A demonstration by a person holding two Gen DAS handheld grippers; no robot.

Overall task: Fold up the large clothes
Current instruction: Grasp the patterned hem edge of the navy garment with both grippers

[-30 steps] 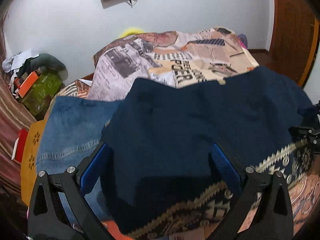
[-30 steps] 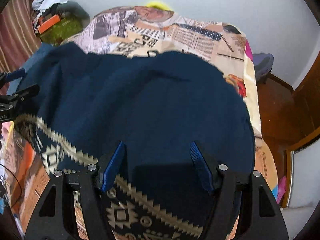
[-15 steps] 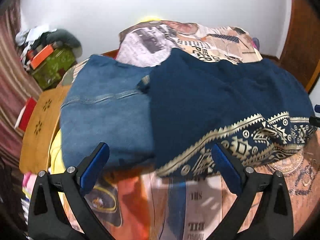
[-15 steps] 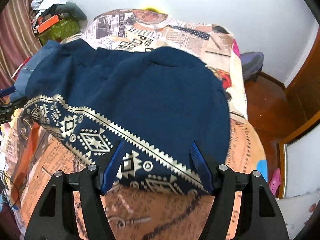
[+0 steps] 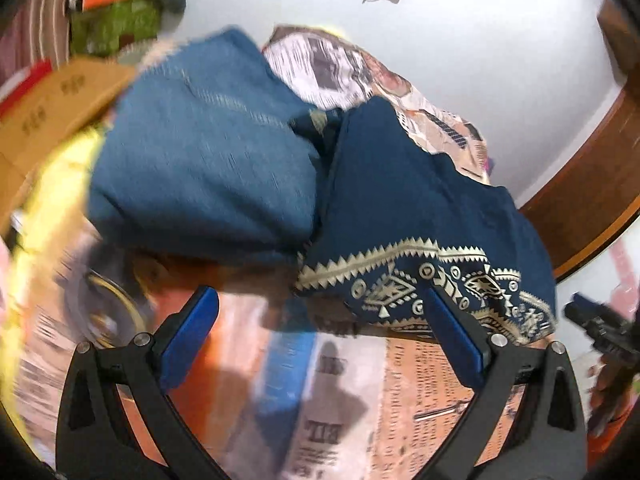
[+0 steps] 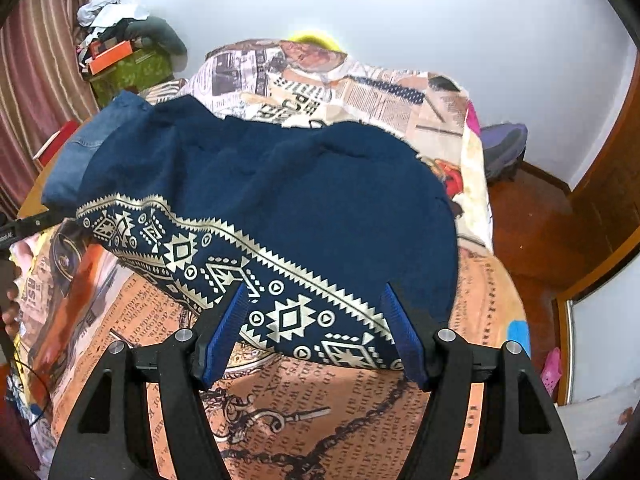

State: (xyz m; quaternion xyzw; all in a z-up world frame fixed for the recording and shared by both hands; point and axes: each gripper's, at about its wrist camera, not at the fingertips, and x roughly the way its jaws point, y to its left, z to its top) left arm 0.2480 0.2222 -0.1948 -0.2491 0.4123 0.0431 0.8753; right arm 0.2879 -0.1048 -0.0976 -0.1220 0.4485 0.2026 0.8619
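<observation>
Both tools gape wide, empty, over the navy garment (image 6: 304, 200); bedsheet (image 6: 320, 412) print unreadable.

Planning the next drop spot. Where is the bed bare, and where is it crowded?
Free: the newsprint bedsheet near the camera, below the navy garment and its patterned hem; also the sheet beyond the garment, toward the wall. Crowded: the left side, with the folded denim touching the garment.

The left claw (image 5: 320, 332) stood wide and empty over the printed bedsheet (image 5: 420, 400). Beyond it, jeans (image 5: 200, 160) lay left, touching the navy patterned garment (image 5: 400, 200) right.
</observation>
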